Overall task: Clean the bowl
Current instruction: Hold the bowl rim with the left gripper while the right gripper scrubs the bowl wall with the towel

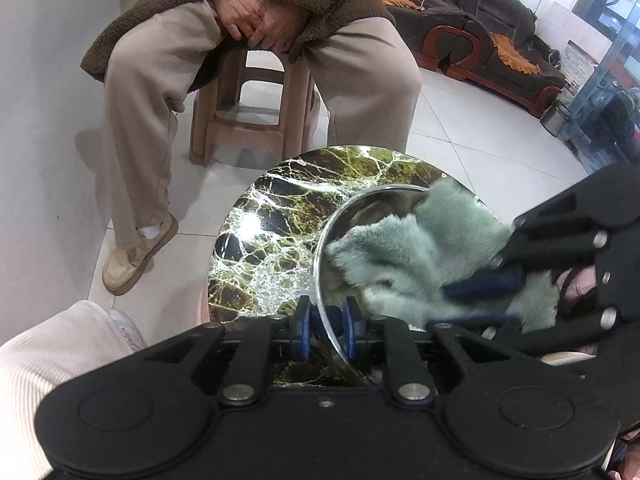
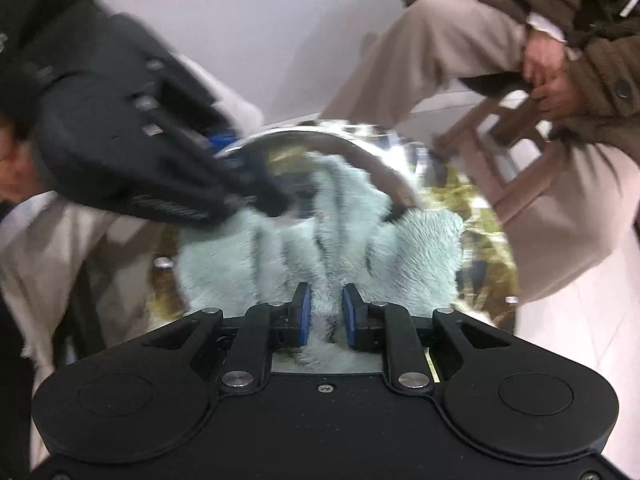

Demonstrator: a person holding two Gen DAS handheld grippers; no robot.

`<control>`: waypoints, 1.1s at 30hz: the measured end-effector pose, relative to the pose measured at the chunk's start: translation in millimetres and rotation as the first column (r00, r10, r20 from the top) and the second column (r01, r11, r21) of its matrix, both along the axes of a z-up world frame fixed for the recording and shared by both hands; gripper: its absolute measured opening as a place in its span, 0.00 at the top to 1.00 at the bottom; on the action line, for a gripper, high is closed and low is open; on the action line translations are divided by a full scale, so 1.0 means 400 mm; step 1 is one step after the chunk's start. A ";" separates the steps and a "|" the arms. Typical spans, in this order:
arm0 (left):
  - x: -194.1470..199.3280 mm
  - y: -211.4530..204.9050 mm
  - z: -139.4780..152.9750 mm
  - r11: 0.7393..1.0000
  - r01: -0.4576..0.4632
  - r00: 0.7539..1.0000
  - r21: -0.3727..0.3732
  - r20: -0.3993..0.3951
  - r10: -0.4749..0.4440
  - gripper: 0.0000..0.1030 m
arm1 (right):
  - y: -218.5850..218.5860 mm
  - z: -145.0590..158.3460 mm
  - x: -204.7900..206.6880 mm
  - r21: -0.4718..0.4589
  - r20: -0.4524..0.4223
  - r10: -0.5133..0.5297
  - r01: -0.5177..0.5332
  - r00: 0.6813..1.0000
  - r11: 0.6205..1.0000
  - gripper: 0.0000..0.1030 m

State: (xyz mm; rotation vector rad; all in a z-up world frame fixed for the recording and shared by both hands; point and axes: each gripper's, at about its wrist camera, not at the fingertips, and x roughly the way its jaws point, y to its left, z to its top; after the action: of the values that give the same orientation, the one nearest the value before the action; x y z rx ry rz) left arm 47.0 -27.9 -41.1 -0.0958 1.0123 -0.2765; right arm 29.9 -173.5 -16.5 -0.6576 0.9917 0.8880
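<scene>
Where the round marble-patterned table (image 1: pixel 276 216) nears its right edge sits a shiny metal bowl (image 1: pixel 320 256), and a fluffy pale-green cloth (image 1: pixel 404 248) fills most of its hollow, spilling over the far rim. Along the bowl's near rim, the left gripper (image 1: pixel 327 330) points steeply down with its blue pads nearly closed, one on each side of the thin metal wall, pinching it. From the right, the right gripper (image 2: pixel 327 318) also tilts down into the bowl, jaws almost together and clamped on a bunched fold of the cloth. Its own view is smeared by blur, so the bowl's rim there is only roughly traceable. Beyond the table a seated person (image 1: pixel 256 40) rests both hands between the knees on a plastic stool (image 1: pixel 252 120). No legible writing shows on bowl, cloth or grippers.
</scene>
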 end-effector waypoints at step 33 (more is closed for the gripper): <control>0.001 -0.002 -0.003 1.000 0.008 1.000 0.001 0.002 -0.008 0.85 | 0.036 -0.003 0.040 0.003 0.014 -0.002 0.002 1.000 1.000 0.81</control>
State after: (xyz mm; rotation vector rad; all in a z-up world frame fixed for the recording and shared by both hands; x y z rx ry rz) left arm 47.3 -28.7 -42.4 -0.0902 1.0106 -0.2830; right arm 45.9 -159.2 -17.7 -0.6591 0.9784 0.8825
